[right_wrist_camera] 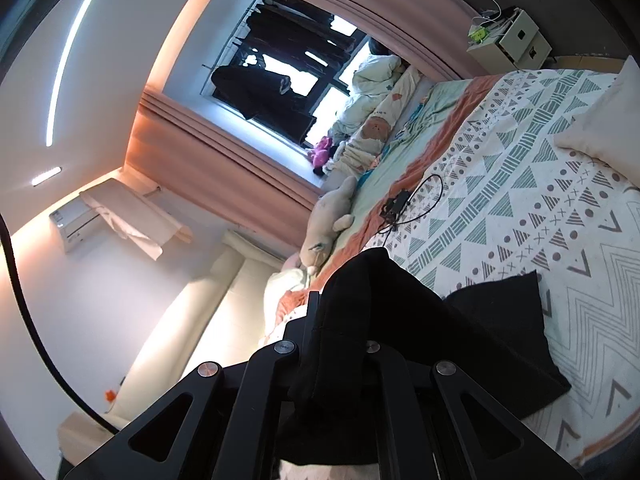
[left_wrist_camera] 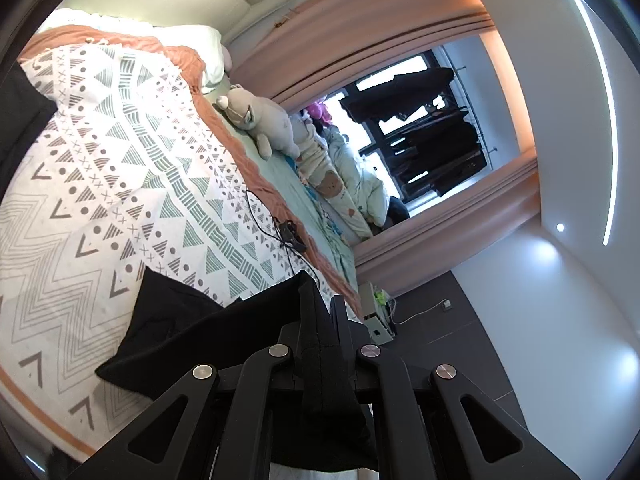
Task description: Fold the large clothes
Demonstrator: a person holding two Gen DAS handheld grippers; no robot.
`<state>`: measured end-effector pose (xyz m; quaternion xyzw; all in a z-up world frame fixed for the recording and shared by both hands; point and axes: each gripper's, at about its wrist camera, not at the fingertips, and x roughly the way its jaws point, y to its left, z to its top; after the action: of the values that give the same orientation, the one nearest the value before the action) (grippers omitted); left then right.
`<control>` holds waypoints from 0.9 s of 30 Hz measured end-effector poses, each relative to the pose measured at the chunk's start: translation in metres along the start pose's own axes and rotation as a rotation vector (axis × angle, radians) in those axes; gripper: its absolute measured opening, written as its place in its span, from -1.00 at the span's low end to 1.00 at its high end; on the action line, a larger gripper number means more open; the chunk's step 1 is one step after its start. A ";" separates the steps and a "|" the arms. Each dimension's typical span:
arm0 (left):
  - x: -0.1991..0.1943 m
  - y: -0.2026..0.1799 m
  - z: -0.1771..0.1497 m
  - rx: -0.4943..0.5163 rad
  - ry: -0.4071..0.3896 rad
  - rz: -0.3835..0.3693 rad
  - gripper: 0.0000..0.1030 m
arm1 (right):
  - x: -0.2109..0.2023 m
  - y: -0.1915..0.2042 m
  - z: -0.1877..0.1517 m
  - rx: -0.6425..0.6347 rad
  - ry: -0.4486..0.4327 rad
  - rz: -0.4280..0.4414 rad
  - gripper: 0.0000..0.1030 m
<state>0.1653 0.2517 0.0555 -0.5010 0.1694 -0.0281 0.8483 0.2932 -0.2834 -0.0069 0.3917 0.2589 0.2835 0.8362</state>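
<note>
Nearest the lens in the left wrist view, the left gripper (left_wrist_camera: 320, 320) has its jaws clenched on a bunched edge of the black garment (left_wrist_camera: 192, 336), which rises between the fingers at bottom centre and drapes away toward the lower left of the frame. In the right wrist view the right gripper (right_wrist_camera: 340, 320) likewise grips a fold of the same black garment (right_wrist_camera: 480, 344), and here the cloth falls toward the lower right of the frame. So each hand appears to hold one end of an edge, and the garment's body hangs between them, its free part resting on the patterned bedspread (left_wrist_camera: 120, 168).

The relation that matters is that the cloth's long axis seems to run from one gripper to the other, with the loose bulk lying on the bed ahead of both. Neither hand looks clearly nearer to it. A fold would probably mean carrying the held edge forward over the resting part.

Farther off, a black cable and charger (left_wrist_camera: 288, 232) lie on the bedspread, apart from the garment, and a plush toy (left_wrist_camera: 256, 120) rests beyond by the curtain (left_wrist_camera: 360, 40).
</note>
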 end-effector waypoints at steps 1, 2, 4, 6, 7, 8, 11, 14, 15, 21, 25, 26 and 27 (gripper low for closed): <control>0.007 0.002 0.003 -0.001 0.002 0.004 -0.88 | 0.006 -0.002 0.002 -0.001 0.001 -0.001 -0.90; 0.016 0.004 0.006 -0.003 0.006 0.004 -0.88 | 0.014 -0.006 0.004 0.000 0.000 -0.003 -0.90; 0.031 0.010 0.010 -0.012 0.010 0.005 -0.88 | 0.025 -0.013 0.008 0.010 0.001 -0.011 -0.90; 0.047 0.018 0.014 -0.023 0.014 0.016 -0.88 | 0.038 -0.019 0.012 0.019 0.010 -0.021 -0.90; 0.055 0.022 0.016 -0.028 0.017 0.020 -0.88 | 0.046 -0.023 0.014 0.024 0.014 -0.026 -0.90; 0.063 0.027 0.018 -0.034 0.022 0.024 -0.88 | 0.053 -0.027 0.016 0.027 0.019 -0.032 -0.90; 0.087 0.041 0.020 -0.048 0.030 0.045 -0.88 | 0.075 -0.040 0.020 0.035 0.026 -0.045 -0.90; 0.113 0.052 0.026 -0.054 0.041 0.065 -0.88 | 0.097 -0.053 0.026 0.044 0.030 -0.059 -0.90; 0.122 0.055 0.029 -0.058 0.046 0.072 -0.88 | 0.104 -0.057 0.028 0.046 0.032 -0.063 -0.89; 0.173 0.081 0.038 -0.068 0.080 0.121 -0.88 | 0.145 -0.090 0.035 0.076 0.049 -0.103 -0.89; 0.198 0.102 0.036 -0.079 0.089 0.169 -0.88 | 0.169 -0.111 0.032 0.093 0.070 -0.136 -0.89; 0.203 0.107 0.036 -0.082 0.090 0.181 -0.88 | 0.174 -0.116 0.031 0.098 0.076 -0.146 -0.88; 0.208 0.114 0.034 -0.091 0.091 0.196 -0.88 | 0.179 -0.120 0.031 0.102 0.080 -0.154 -0.87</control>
<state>0.3578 0.2923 -0.0815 -0.5183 0.2573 0.0400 0.8146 0.4719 -0.2420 -0.1240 0.4010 0.3356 0.2202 0.8235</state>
